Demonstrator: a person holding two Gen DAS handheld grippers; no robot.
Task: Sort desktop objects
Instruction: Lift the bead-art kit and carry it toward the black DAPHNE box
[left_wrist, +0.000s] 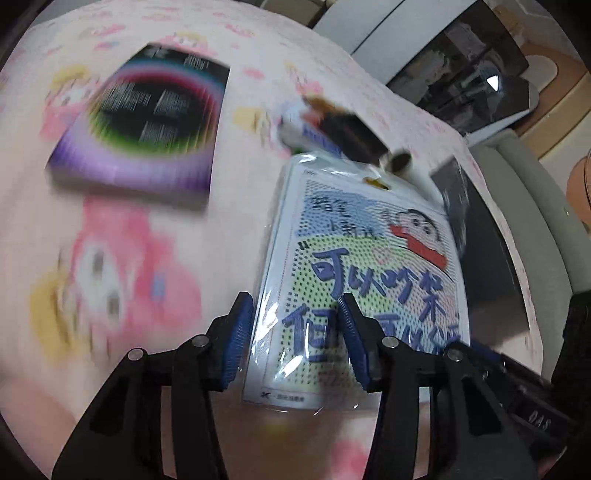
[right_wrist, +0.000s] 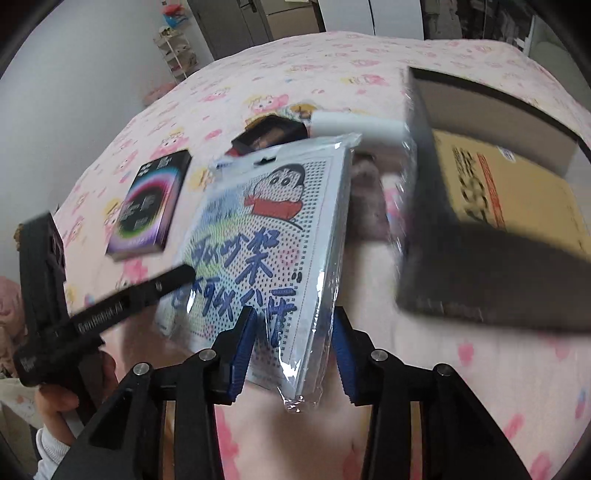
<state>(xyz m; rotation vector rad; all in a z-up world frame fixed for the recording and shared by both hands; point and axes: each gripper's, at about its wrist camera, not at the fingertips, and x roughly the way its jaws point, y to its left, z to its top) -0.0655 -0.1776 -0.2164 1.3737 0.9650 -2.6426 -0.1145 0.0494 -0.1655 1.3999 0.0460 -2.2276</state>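
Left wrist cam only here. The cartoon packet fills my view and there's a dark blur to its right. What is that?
Observer: An open dark box, right of the packet. A yellow printed carton shows inside it.
Operator: Is the right tool on the packet?
Observer: The right tool straddles the packet's near corner, one pad on each side. I can't tell whether they press.
Operator: What's the white smear behind it?
Observer: A white roller-like thing, lying just past the packet's far edge.
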